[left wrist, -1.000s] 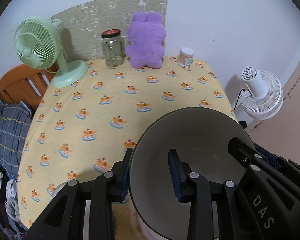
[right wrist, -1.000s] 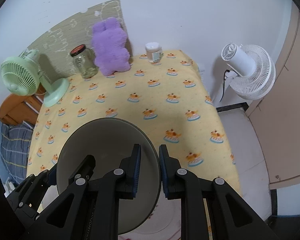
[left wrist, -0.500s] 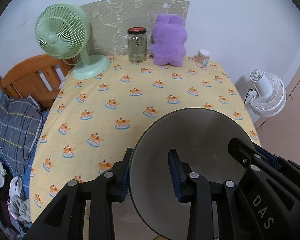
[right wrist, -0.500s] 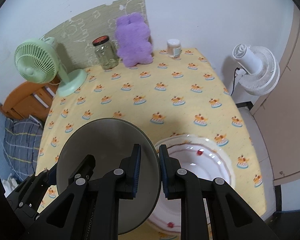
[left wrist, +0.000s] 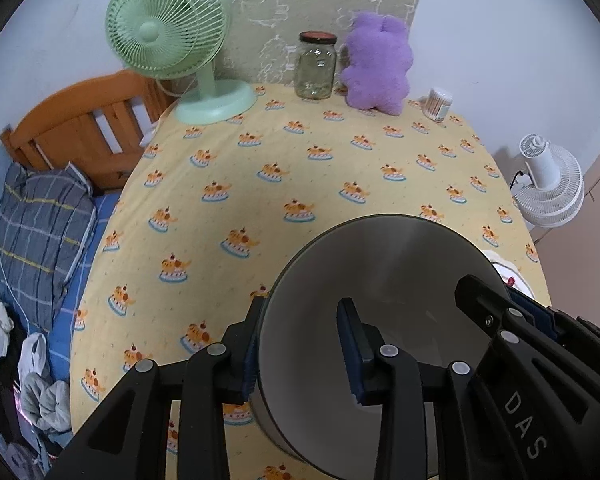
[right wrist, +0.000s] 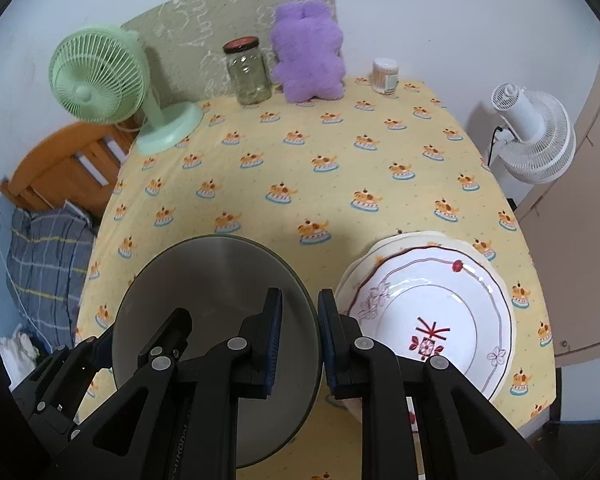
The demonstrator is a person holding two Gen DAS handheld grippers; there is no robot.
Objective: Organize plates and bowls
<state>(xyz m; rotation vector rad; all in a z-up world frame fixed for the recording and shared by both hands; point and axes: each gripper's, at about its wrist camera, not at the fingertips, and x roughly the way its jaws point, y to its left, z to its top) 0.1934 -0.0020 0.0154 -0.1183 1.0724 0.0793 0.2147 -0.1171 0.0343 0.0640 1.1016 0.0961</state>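
A worktop (right wrist: 300, 168) draped in a yellow cloth printed with little cakes fills both views, pushed against a pale wall in what looks like a bedroom.

The left gripper (left wrist: 300, 350) pinches the near-left rim of a grey metal bowl (left wrist: 384, 280), one pad outside the wall and one inside. The right gripper (right wrist: 299, 334) clamps the opposite rim of the same bowl (right wrist: 212, 280) in the same way — so both hold it, tilted up toward the cameras and apparently clear of the cloth. Just beside the bowl, on the right, a white plate with red floral trim (right wrist: 432, 308) lies on a second, cream-edged plate (right wrist: 384, 246), the two forming a short stack near the worktop's right front corner.

Along the back stand a green desk fan (right wrist: 100, 76), a glass jar with a dark lid (right wrist: 248, 72), a purple plush toy (right wrist: 308, 56) and a small tub of cotton swabs (right wrist: 385, 75). A white fan (right wrist: 532, 140) stands off the right edge.

The step in hand appears to be carrying the bowl to its place. Its likely spot is on the plate stack or the open cloth beside it; either way the next move calls for levelling the bowl, lowering both hands together, and loosening both grips only once its base sits flat.
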